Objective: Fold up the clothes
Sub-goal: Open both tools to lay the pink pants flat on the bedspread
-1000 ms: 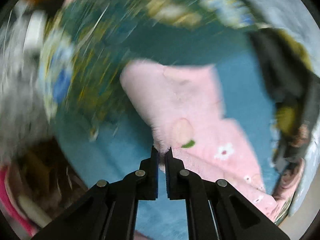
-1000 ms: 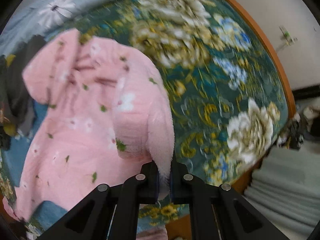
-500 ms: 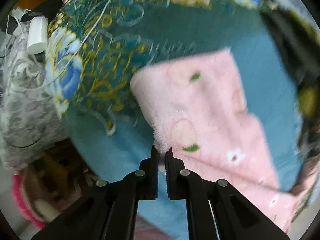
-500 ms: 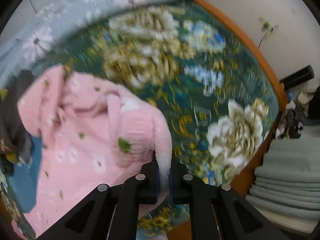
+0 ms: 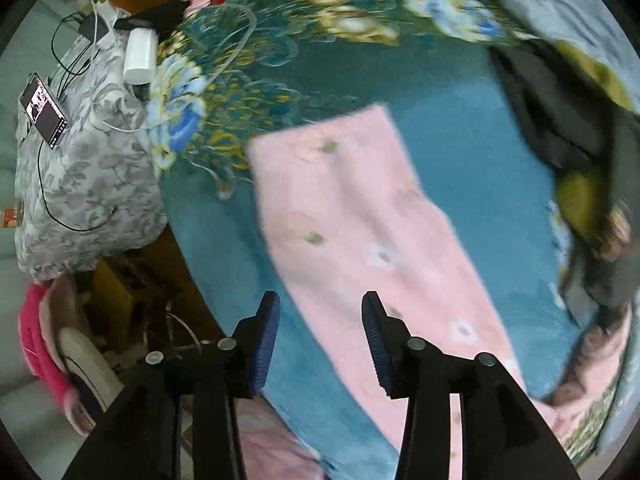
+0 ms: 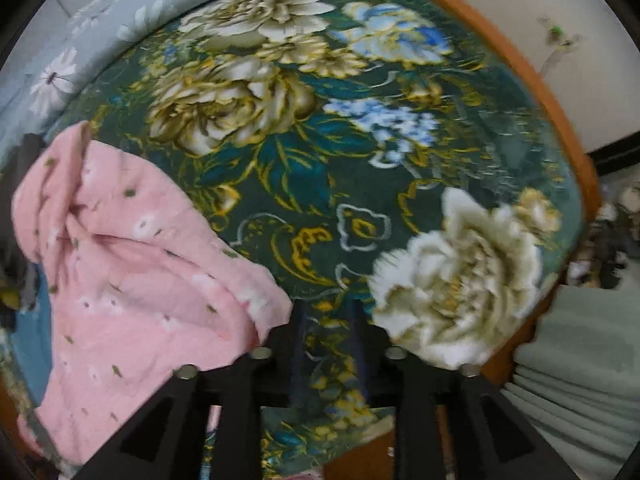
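Note:
A pink fleece garment (image 5: 360, 240) with small flowers lies as a long flat strip on the blue part of the bed blanket (image 5: 460, 140). Straight above its near edge hovers my left gripper (image 5: 320, 320), jaws opening, its blue pads (image 5: 266, 344) apart and touching nothing. In the right wrist view the same pink garment (image 6: 132, 280) lies rumpled at the left. My right gripper (image 6: 328, 320) is to the right of it over the green floral blanket (image 6: 320, 160), jaws opening and blurred, with only blanket showing between them.
A grey floral cover (image 5: 80, 180) at the left bears a phone (image 5: 44, 108), a white charger (image 5: 140, 56) and cables. Dark clothes (image 5: 568, 120) are heaped at the right. The orange bed edge (image 6: 540, 92) and stacked grey-green bedding (image 6: 580, 360) are at the right.
Both grippers were shut on pink garment edges; now both have let go and opened. The garment has dropped onto the bed, and both grippers have shifted away sideways, the left also rising.

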